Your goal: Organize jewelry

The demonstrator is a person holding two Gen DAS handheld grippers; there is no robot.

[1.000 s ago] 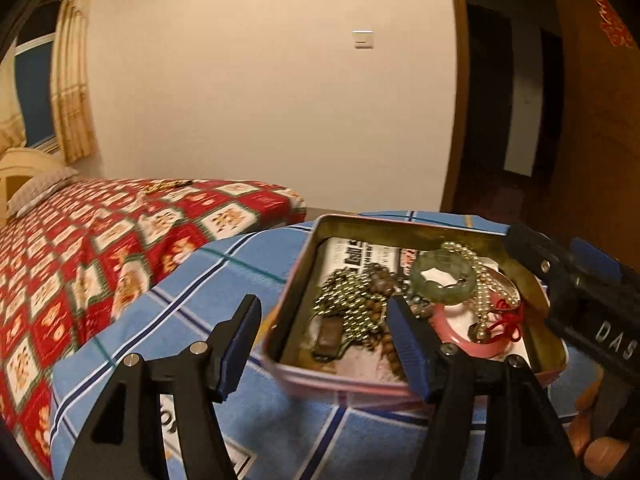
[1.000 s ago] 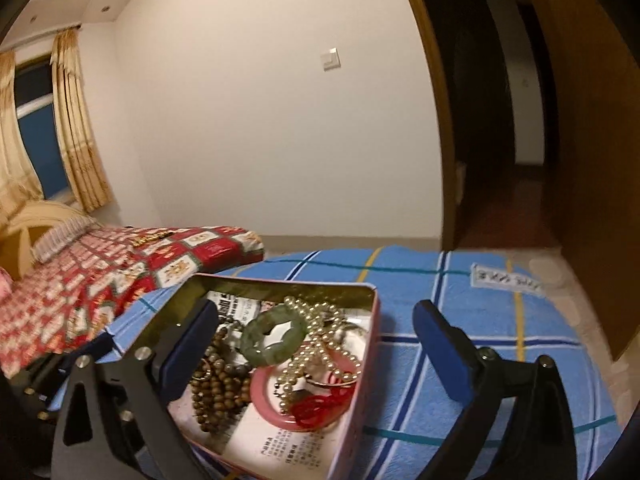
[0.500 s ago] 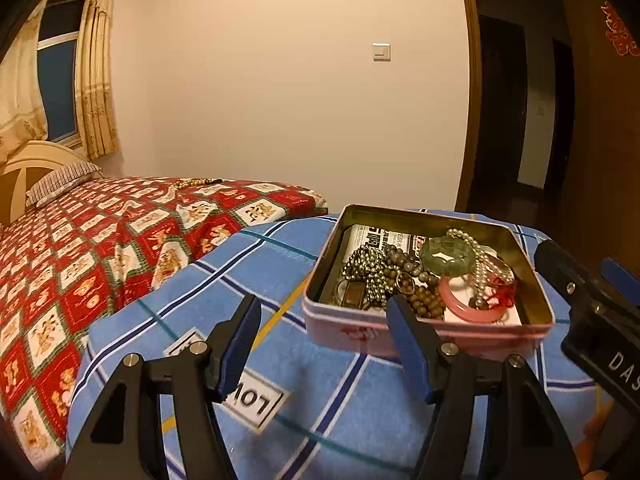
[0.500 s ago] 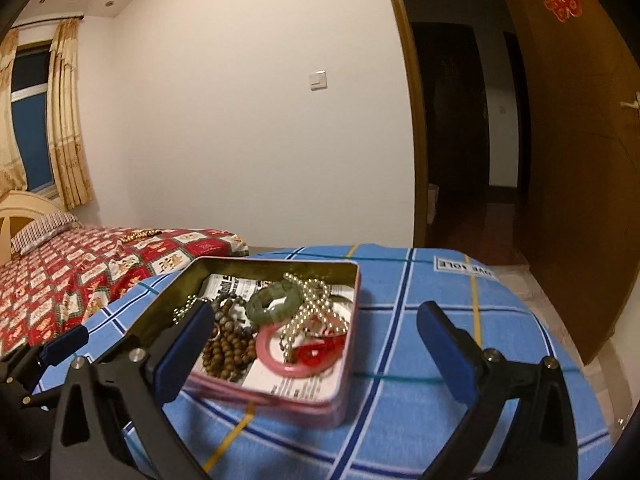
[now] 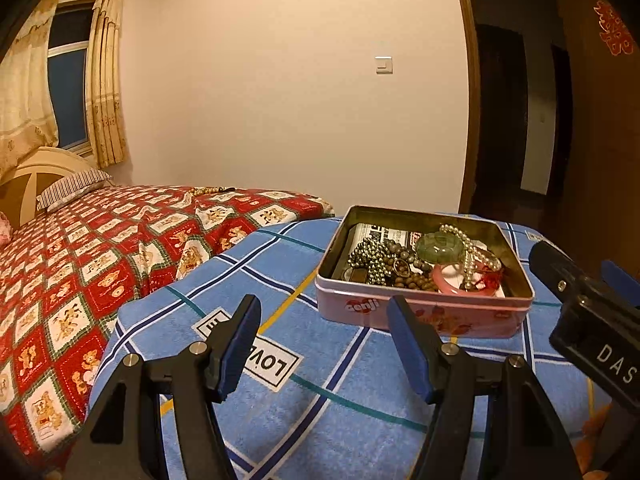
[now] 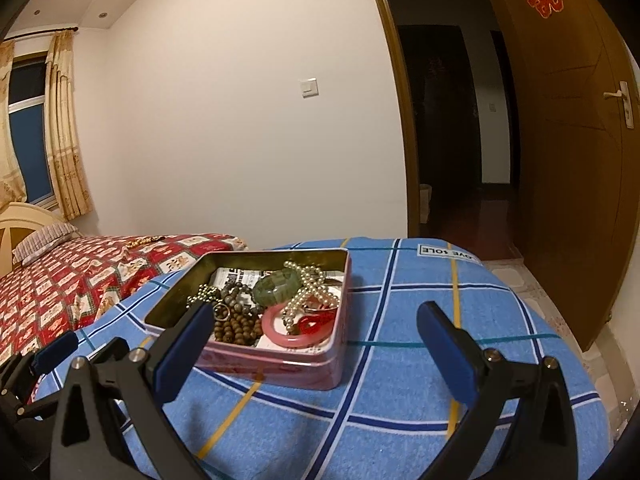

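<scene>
The red patterned bed (image 5: pixel 120 248) lies left of the pink rectangular metal tin (image 6: pixel 280 364). That tin sits open on the counter covered with a blue plaid towel (image 6: pixel 420 380). Beside the tin, my left gripper (image 5: pixel 324 344) and my right gripper (image 6: pixel 316 344) both hang spread wide with nothing between their blue pads. Inside the tin lie a pink bangle (image 6: pixel 280 330), a green jade bracelet (image 6: pixel 278 286), brown wooden beads (image 6: pixel 236 328), a white pearl strand (image 6: pixel 310 292) and a red knotted cord (image 6: pixel 316 322), heaped together.
</scene>
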